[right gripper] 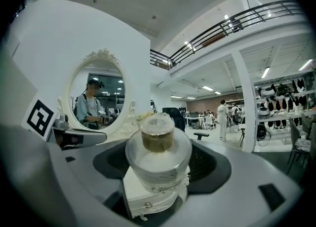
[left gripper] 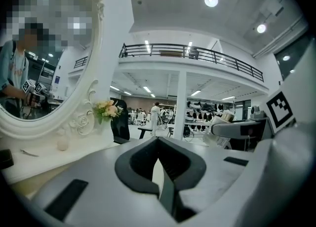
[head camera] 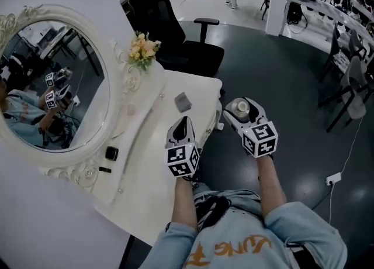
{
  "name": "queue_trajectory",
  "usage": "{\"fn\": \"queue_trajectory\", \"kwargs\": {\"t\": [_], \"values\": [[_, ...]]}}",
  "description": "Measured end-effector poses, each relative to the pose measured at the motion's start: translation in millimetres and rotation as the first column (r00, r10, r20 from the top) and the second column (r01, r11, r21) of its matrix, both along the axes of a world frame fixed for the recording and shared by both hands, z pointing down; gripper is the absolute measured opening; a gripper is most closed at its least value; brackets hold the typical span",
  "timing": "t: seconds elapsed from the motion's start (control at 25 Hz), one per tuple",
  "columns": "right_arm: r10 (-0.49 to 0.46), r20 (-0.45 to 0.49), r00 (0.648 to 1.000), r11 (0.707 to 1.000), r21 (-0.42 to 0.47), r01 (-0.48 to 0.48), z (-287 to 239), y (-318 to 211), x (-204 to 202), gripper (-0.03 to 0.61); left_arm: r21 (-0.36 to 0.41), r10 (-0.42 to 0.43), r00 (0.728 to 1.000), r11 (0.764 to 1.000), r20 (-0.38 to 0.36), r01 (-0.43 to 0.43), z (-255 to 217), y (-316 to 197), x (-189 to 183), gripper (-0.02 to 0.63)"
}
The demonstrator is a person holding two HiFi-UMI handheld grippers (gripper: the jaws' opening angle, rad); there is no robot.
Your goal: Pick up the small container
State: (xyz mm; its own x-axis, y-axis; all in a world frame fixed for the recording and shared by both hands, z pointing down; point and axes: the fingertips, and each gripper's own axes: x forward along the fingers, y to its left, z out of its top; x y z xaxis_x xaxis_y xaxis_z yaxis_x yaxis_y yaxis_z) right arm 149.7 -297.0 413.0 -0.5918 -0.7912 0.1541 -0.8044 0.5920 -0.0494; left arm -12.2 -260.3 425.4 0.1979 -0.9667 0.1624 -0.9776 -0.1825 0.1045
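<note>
**Small container: held in the right jaws**

Your right gripper (head camera: 236, 110) clamps the small container (right gripper: 158, 144), a clear lidded jar, between its jaws. You cannot tell whether the white knobbed piece (right gripper: 148, 199) beneath belongs to it. Your left gripper (left gripper: 159, 164) has its jaws together, empty, above the table (head camera: 146, 168). Ahead of them are a grey block (head camera: 183, 102) and flowers (head camera: 144, 47), with a mirror (head camera: 52, 86) leftward.
</note>
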Motion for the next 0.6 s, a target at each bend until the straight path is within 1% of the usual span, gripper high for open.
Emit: {"fn": "queue_trajectory", "kwargs": {"t": [0.32,0.6], "values": [[0.032,0.004,0.999,0.999,0.005,-0.032,-2,-6,22,0.334,0.002,0.037,0.999,0.999,0.022,-0.037,-5,-11,22,0.021],[0.057,-0.012,0.998,0.998,0.015,-0.057,-4,-7,38,0.334,0.005,0.056,0.998,0.998,0.022,-0.056,-7,-18,35,0.021]]}}
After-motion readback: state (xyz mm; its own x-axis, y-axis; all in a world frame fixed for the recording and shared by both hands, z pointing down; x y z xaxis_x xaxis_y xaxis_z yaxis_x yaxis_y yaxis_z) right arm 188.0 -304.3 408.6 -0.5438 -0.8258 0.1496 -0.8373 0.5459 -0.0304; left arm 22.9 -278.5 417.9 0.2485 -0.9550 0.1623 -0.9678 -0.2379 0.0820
